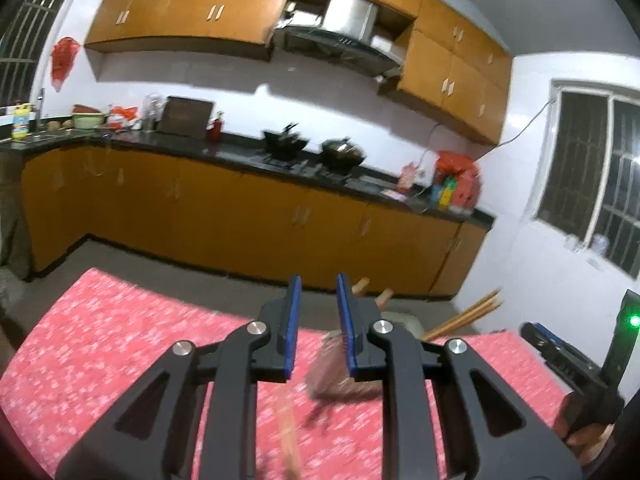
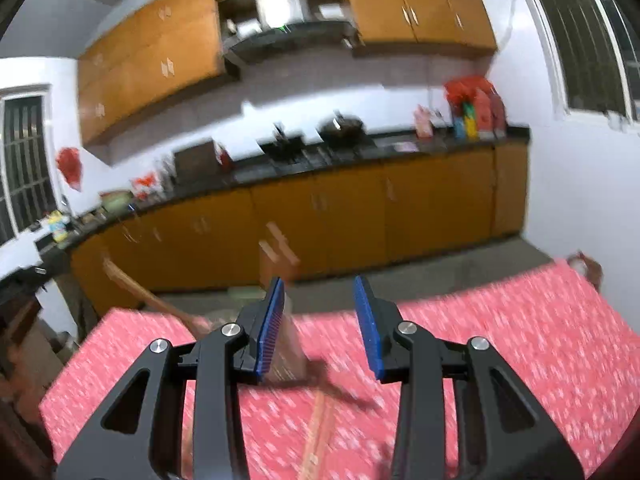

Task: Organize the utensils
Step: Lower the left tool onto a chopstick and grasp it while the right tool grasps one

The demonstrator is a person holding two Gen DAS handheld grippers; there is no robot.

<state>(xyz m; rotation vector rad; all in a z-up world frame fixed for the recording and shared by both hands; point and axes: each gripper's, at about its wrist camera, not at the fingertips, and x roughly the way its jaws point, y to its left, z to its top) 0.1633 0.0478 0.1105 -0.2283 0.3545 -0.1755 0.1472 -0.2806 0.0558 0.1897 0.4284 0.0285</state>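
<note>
Plainly, both my tongs hang above the desk (image 1: pixel 120 332) with its pink flowered cloth, and neither holds anything; the left tongs (image 1: pixel 316 320) are spread by a narrow gap with nothing between the blue pads, and the right tongs (image 2: pixel 320 328) are spread wider, likewise empty. Both views are smeared, so details are uncertain; the utensil holder (image 2: pixel 286 344) stands on the cloth just behind my right tongs' left finger, a pale translucent container with wooden handles (image 2: pixel 280 248) sticking up out of it; in the left view the same holder (image 1: pixel 332 368) sits partly hidden by the right finger of my left tongs, with chopsticks (image 1: pixel 464 316) fanning out to the right. One loose utensil (image 2: pixel 318 432), long, wooden and thin, lies flat on the cloth in front of the holder, between the two tools; in the left view it shows as a faint streak (image 1: pixel 290 432); whether it is one stick or a pair I cannot tell. I judge the step in hand to be the reach for this loose piece, much of the lot being already stowed; the next move calls for lowering one set of tongs over the piece, closing across its width, then tipping it upright into the holder without knocking it over.
</note>
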